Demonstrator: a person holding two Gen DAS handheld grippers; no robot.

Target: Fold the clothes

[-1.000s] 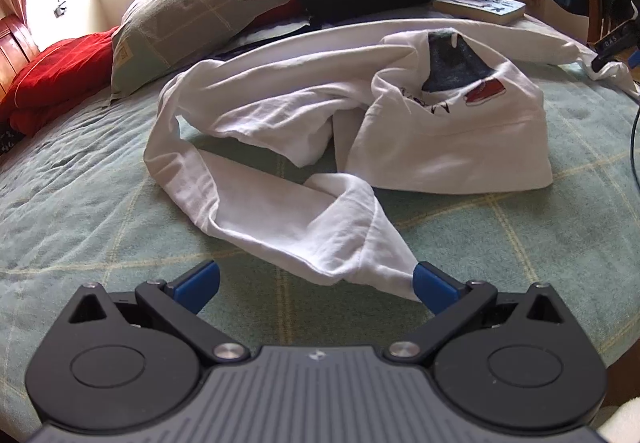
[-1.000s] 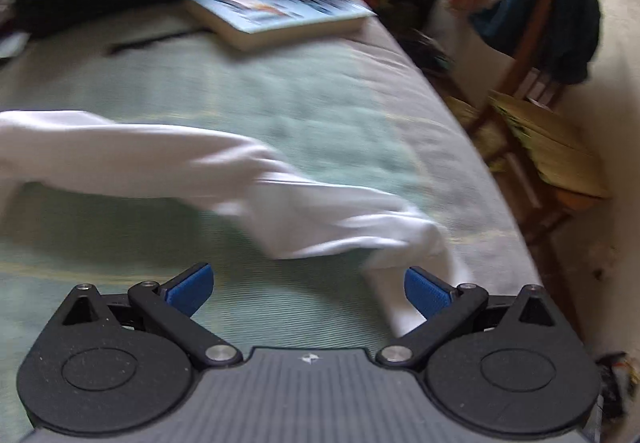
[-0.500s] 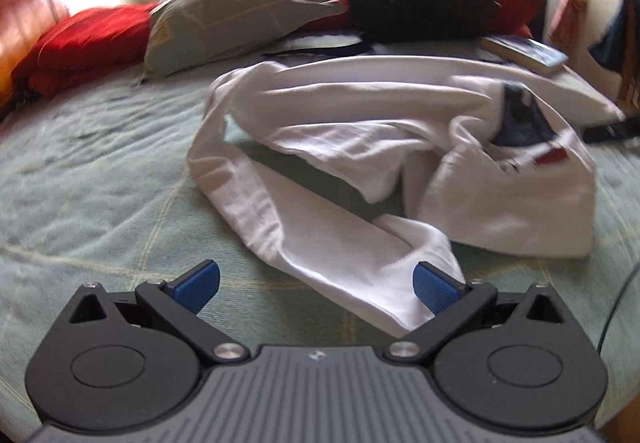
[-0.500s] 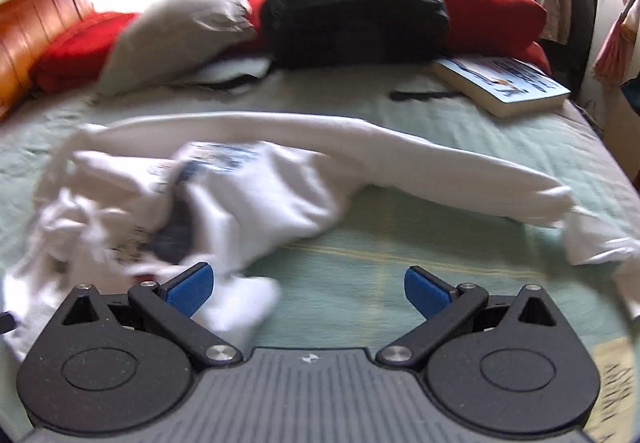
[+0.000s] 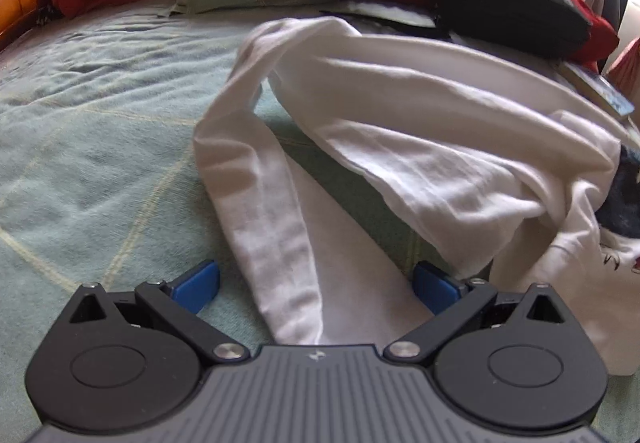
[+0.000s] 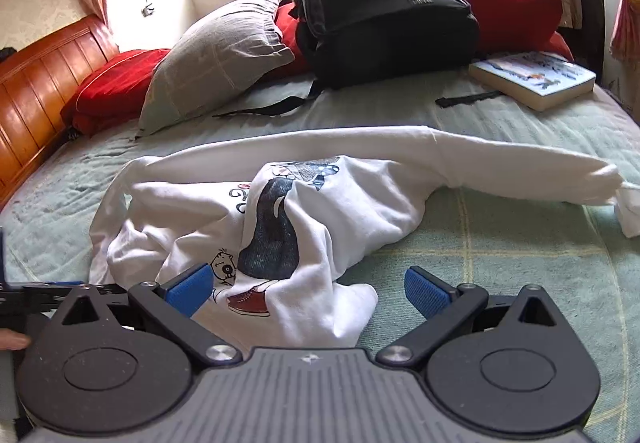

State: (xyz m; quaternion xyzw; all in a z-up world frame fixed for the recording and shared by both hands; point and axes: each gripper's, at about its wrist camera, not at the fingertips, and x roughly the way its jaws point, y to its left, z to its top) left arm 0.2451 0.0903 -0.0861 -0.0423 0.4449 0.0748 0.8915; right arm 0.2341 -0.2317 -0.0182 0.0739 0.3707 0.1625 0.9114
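On the bed, white shirt crumpled; left gripper, right gripper gape wide.

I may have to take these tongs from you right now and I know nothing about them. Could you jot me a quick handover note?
Left tongs: open, holding nothing, a sleeve of the white sweatshirt lying between the tips.
Right tongs: open, holding nothing, poised over the bunched hem by the printed front.
The sweatshirt lies crumpled on the green bedspread, its other sleeve stretched out toward the book. Backpack and pillow sit behind it.
Done: no fold is visible yet.
Left: spread it flat, bring the sleeves in, fold the body.
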